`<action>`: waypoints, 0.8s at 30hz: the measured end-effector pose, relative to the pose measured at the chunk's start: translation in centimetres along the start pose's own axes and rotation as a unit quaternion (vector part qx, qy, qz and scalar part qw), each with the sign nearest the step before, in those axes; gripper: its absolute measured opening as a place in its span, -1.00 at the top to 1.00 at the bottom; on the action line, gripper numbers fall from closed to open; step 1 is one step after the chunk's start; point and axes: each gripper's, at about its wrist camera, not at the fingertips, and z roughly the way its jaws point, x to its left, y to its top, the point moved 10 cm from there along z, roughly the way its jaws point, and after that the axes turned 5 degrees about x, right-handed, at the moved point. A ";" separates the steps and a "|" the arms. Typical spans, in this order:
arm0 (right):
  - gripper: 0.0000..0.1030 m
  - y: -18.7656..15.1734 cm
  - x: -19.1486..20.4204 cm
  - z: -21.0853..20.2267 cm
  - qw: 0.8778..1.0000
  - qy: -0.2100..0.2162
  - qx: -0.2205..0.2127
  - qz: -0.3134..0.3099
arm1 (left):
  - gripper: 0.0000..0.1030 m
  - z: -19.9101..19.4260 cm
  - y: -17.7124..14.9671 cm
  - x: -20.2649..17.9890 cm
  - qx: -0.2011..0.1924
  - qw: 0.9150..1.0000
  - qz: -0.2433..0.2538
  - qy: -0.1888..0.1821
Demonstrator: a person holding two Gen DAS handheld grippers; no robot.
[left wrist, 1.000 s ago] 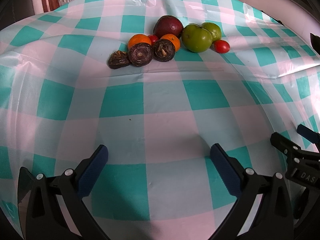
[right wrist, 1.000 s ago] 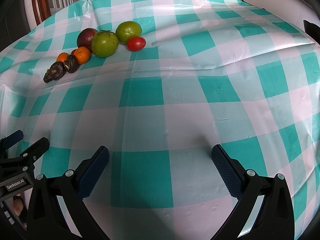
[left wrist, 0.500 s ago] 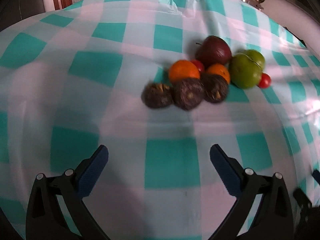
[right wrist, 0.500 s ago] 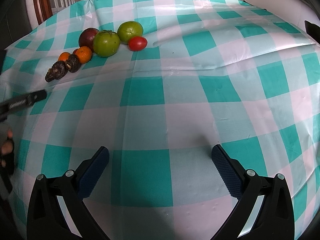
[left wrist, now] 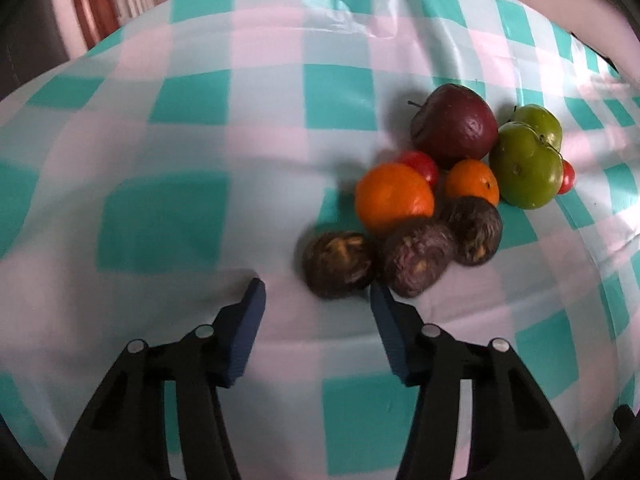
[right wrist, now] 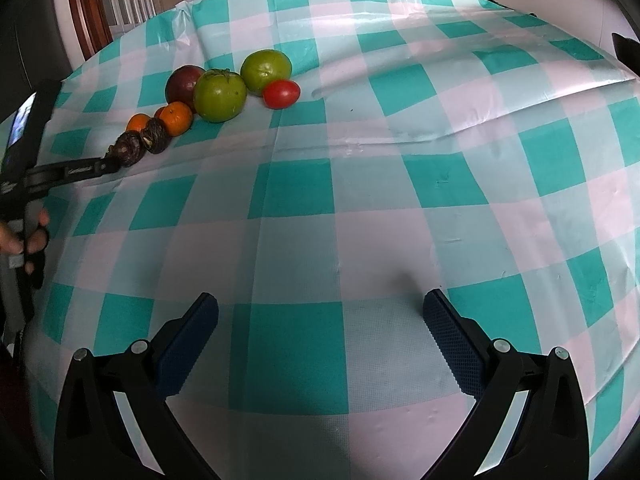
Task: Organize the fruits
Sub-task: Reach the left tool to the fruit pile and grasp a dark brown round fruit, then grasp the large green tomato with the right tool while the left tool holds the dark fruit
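Blue ribbed pads line the black left gripper [left wrist: 316, 294], whose jaws have just been closing and now stand partly apart with nothing pressed between them; the nearest wrinkled dark brown round fruit [left wrist: 339, 264] sits just beyond the tips, close to the right-hand pad, and whether it touches that pad cannot be told. Just past it to the right lie a second wrinkled dark purple-brown fruit [left wrist: 416, 262] and a third dark wrinkled fruit [left wrist: 474, 230], touching in a row. Beyond these rest a large round orange [left wrist: 394, 196] and a smaller orange [left wrist: 472, 182], with a small red tomato [left wrist: 418, 164] between them. Farther on is a dark red apple [left wrist: 454, 124], and right of it two green tomatoes [left wrist: 526, 170], one behind the other. All lie on a teal, pink and white checked plastic tablecloth [left wrist: 200, 128].

The right gripper [right wrist: 320, 314] hovers with its jaws wide apart over bare cloth, well away from the fruit cluster, which lies far off to its upper left. A red oval tomato [right wrist: 281, 93] sits at that cluster's right end.
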 end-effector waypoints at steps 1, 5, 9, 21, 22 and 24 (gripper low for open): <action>-0.92 0.0 0.0 0.0 1.000 0.001 0.000 0.000 | 0.05 0.3 0.4 -0.3 -0.003 1.000 0.003 -0.001; -0.92 0.0 0.1 0.0 1.000 0.005 -0.002 0.003 | 0.22 0.0 0.4 -1.5 -0.016 1.000 0.000 -0.024; -0.92 0.0 -0.1 -0.2 1.000 0.018 -0.007 0.011 | 0.23 -2.7 -2.1 -1.6 -0.032 0.997 -0.022 -0.060; -0.53 8.7 6.5 2.2 0.995 0.094 -0.039 -0.007 | 0.23 -7.7 -6.9 -6.0 -0.099 0.983 -0.061 -0.143; -0.53 9.9 7.2 2.8 0.993 0.112 -0.039 0.010 | 0.23 -7.5 -7.0 -5.8 -0.096 0.982 -0.068 -0.151; -0.53 12.6 8.7 4.3 0.987 0.149 -0.037 0.046 | 0.23 -6.7 -6.7 -5.5 -0.082 0.980 -0.083 -0.164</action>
